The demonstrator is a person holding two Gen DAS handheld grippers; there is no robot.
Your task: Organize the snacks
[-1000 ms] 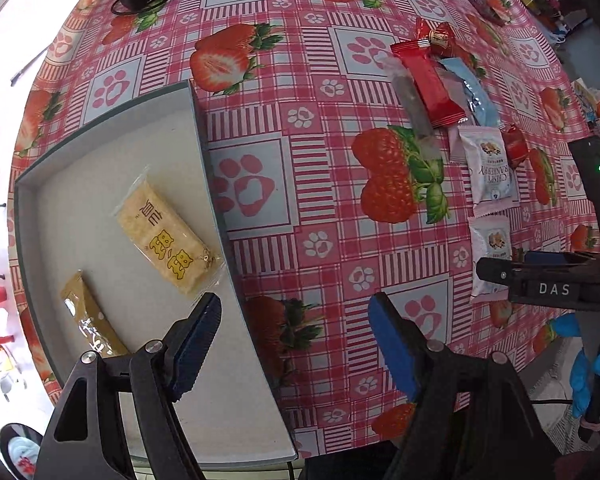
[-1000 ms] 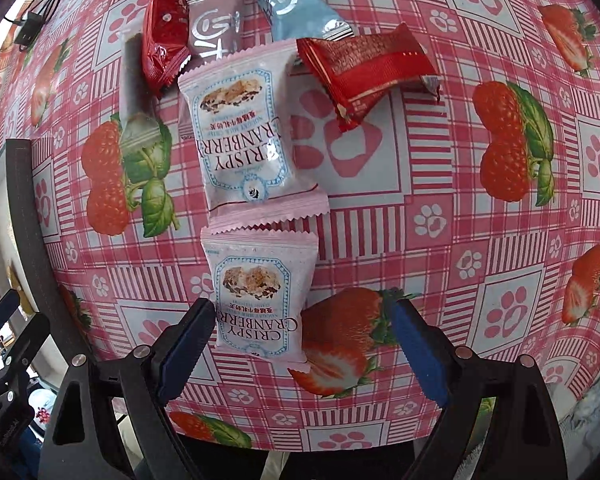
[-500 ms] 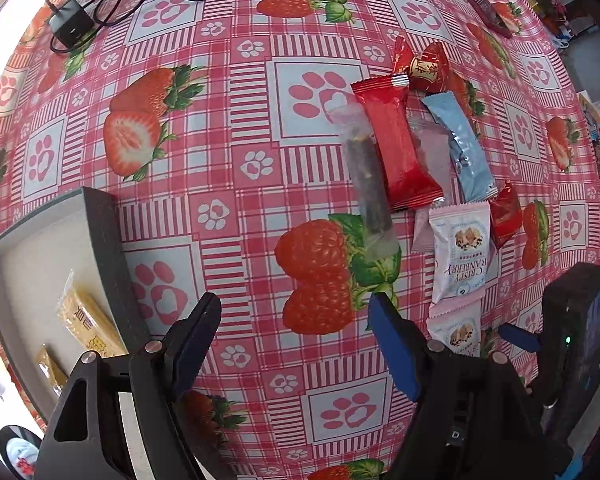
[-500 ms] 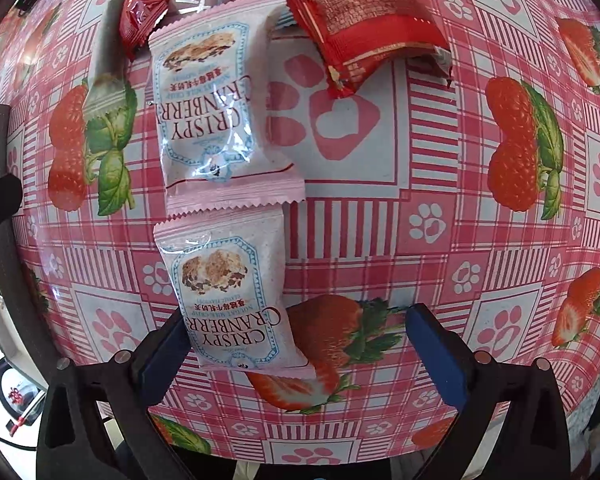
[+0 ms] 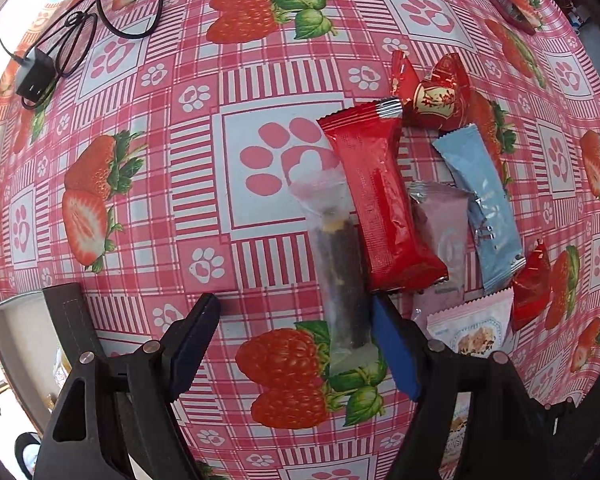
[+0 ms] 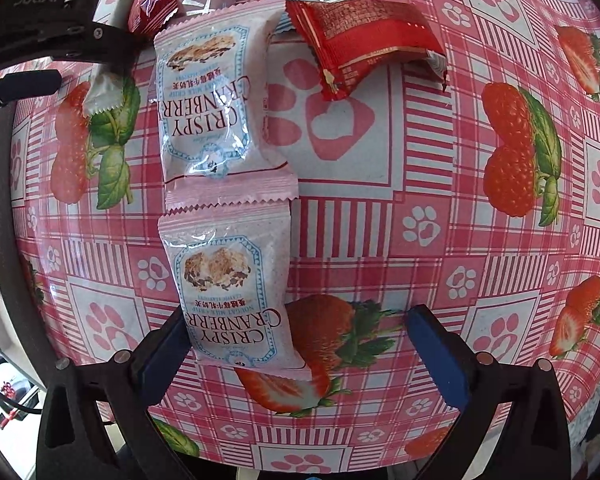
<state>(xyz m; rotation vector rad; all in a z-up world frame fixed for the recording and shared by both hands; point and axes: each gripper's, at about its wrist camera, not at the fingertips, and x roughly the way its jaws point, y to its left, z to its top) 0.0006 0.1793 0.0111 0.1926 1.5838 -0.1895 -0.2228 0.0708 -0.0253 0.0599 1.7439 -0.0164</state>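
My left gripper (image 5: 296, 344) is open just above the strawberry tablecloth. A clear wrapper with a dark stick snack (image 5: 340, 268) lies between its fingers, close to the right finger. Beside it lie a long red pack (image 5: 380, 204), a pink pack (image 5: 440, 236), a light blue pack (image 5: 480, 200) and a red-gold candy (image 5: 436, 96). My right gripper (image 6: 296, 344) is open around the near Crispy Cranberry packet (image 6: 232, 284). A second such packet (image 6: 212, 96) and a red pack (image 6: 360, 40) lie beyond it.
The grey tray (image 5: 64, 320) is at the lower left of the left wrist view; its edge (image 6: 0, 200) also shows at the left of the right wrist view. A black charger with cable (image 5: 36, 72) lies far left. The left gripper body (image 6: 52, 24) shows at the upper left.
My left gripper has moved from over the tray to the right, up to the snack pile and the clear stick snack. My right gripper has moved forward around the near cranberry packet.
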